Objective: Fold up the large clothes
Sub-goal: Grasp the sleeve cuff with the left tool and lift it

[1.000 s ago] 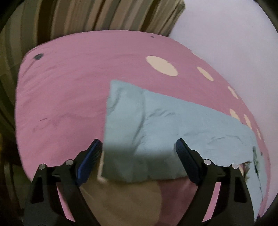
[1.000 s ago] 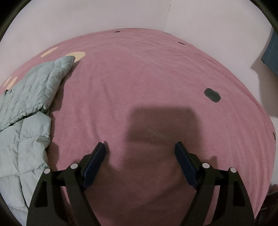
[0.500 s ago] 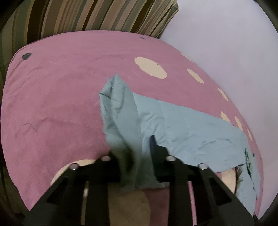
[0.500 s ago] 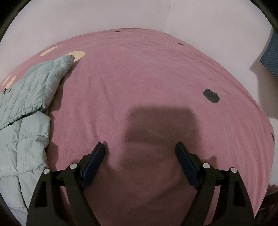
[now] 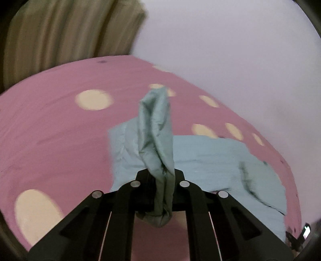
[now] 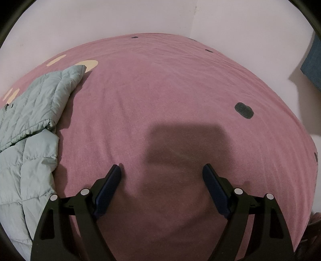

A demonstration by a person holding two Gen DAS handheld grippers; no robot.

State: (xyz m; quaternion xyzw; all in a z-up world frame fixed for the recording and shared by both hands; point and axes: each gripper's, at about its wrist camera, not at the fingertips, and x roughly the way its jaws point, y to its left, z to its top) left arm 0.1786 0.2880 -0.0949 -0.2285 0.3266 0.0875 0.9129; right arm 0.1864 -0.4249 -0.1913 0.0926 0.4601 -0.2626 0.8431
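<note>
A pale green quilted jacket (image 5: 210, 160) lies spread on a pink bed cover (image 5: 50, 130). My left gripper (image 5: 160, 176) is shut on a bunched edge of the jacket (image 5: 156, 128) and holds it lifted above the bed, the fabric standing up between the jaws. In the right wrist view the same jacket (image 6: 30, 128) lies at the left edge, a sleeve folded over its body. My right gripper (image 6: 161, 174) is open and empty, low over the bare pink cover to the right of the jacket.
The pink cover has cream spots (image 5: 94, 99) and small dark spots (image 6: 243, 110). A striped curtain (image 5: 60, 34) hangs at the far left, pale walls (image 6: 140, 16) behind the bed. A blue object (image 6: 313, 64) is at the right edge.
My left gripper went from open around the jacket's edge to shut on it, then lifted it up off the bed. My right gripper has stayed still and open.
</note>
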